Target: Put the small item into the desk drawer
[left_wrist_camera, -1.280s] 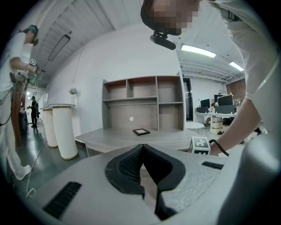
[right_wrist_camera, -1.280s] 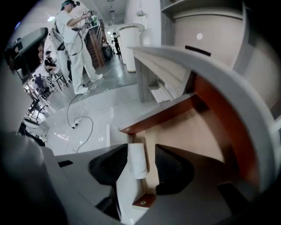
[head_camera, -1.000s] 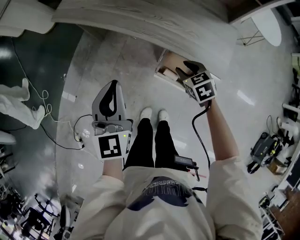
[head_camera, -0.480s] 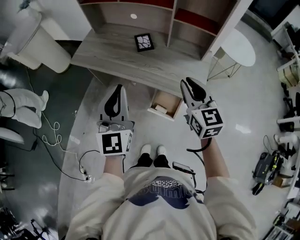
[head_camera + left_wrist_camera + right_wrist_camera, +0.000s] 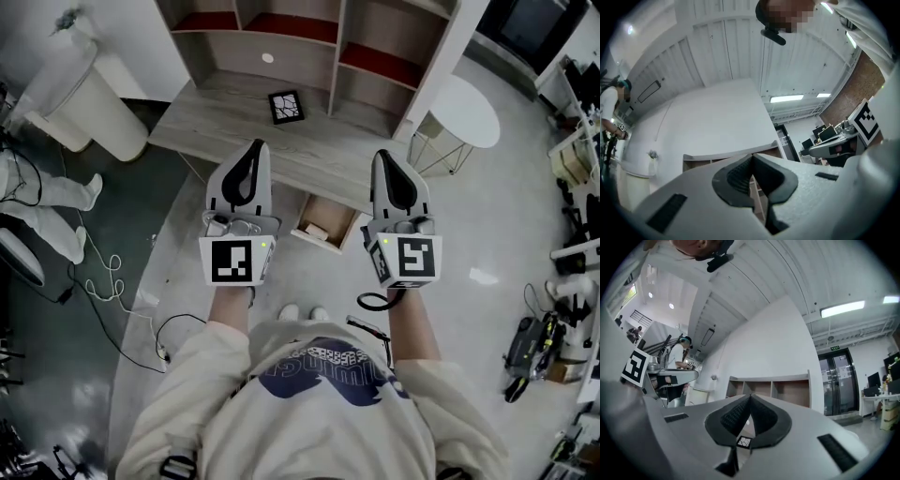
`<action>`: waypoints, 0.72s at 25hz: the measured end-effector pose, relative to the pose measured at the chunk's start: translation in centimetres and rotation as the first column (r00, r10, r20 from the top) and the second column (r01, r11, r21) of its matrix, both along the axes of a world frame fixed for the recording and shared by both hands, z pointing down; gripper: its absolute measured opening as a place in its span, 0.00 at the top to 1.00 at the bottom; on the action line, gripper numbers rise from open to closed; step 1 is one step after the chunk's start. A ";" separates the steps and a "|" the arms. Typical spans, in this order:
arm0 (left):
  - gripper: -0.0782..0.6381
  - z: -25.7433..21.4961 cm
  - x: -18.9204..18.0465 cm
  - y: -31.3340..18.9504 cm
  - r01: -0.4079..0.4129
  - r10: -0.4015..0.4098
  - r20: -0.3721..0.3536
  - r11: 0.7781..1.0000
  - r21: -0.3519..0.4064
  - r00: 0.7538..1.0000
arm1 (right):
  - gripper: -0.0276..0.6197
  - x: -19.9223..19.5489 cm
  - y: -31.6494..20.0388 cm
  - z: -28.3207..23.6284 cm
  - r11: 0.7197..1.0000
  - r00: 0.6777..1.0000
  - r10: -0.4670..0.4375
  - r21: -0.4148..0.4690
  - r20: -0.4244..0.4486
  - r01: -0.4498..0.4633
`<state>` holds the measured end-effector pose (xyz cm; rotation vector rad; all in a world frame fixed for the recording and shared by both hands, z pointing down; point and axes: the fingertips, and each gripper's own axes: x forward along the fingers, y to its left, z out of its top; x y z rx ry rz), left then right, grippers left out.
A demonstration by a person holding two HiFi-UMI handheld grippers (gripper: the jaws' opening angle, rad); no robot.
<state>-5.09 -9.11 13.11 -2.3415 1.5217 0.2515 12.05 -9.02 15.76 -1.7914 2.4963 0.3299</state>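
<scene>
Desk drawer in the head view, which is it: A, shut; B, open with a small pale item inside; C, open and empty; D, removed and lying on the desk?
B: the drawer stands pulled out below the desk edge, with a small pale item lying in it.

A second ago my right tongs (image 5: 392, 169) were down at the open drawer (image 5: 339, 221) with the jaws apart. Now they are drawn back and up, level with the left tongs (image 5: 251, 159), and closed on nothing. My view has lifted too, taking in the surface (image 5: 225, 117) and the shelves (image 5: 281, 37) above it.
</scene>
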 end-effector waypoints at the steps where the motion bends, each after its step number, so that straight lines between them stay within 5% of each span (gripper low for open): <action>1: 0.88 -0.4 0.2 0.0 -0.003 0.003 0.001 1.000 0.010 1.000 | 0.96 0.0 0.2 -0.6 1.000 1.000 -0.005 0.026 0.000 0.005; 7: 0.88 -1.7 0.9 -0.1 -0.012 0.012 0.006 0.999 0.046 1.000 | 0.96 0.0 0.9 -2.7 0.994 1.000 0.004 0.110 -0.012 -0.002; 18: 0.88 -2.1 0.5 -0.1 -0.010 0.009 0.024 0.998 0.056 1.000 | 0.96 -0.4 0.6 -2.5 0.993 0.999 0.033 0.111 -0.006 -0.032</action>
